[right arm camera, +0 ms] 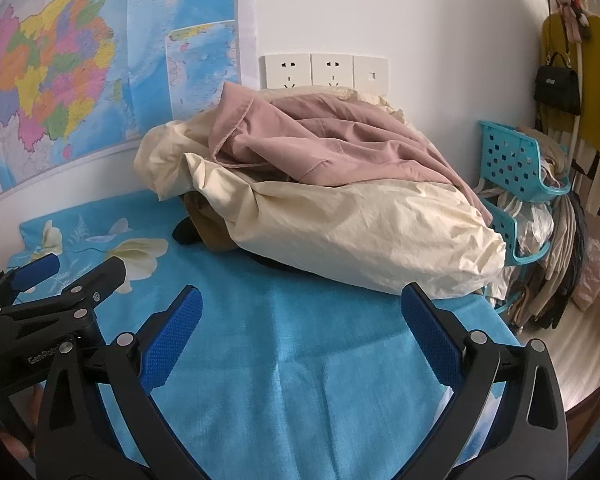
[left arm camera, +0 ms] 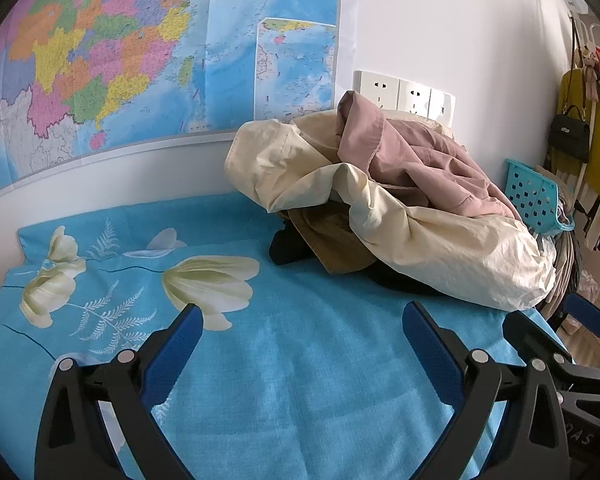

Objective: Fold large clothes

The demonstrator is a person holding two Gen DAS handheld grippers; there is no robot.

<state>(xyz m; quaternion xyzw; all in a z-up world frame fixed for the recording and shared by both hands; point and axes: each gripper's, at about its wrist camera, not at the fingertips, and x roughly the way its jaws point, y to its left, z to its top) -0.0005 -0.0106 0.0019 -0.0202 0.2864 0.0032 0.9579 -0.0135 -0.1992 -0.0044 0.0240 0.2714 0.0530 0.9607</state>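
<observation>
Blue floral sheet (left arm camera: 300,380) covers the bed, with a wall map (left arm camera: 140,60) and sockets (right arm camera: 326,70) behind it. At the far right of the bed sits an unsorted pile: a pink garment (right arm camera: 332,140) on top, a cream one (right arm camera: 360,224) beneath it, and brown (left arm camera: 332,240) and black (left arm camera: 288,250) pieces showing at the pile's left foot. Nothing on the bed looks folded, and the near stretch of sheet lies bare, so the task appears to be at its very start: a garment has yet to be pulled out, spread flat and folded. Left claw (left arm camera: 302,328) hangs over the bare sheet, spread wide and holding nothing. Right claw (right arm camera: 300,308), just beside it, is likewise spread and empty, its right tip near the cream garment's edge. A basket (right arm camera: 516,160) and hanging clothes (right arm camera: 580,80) stand far right.
</observation>
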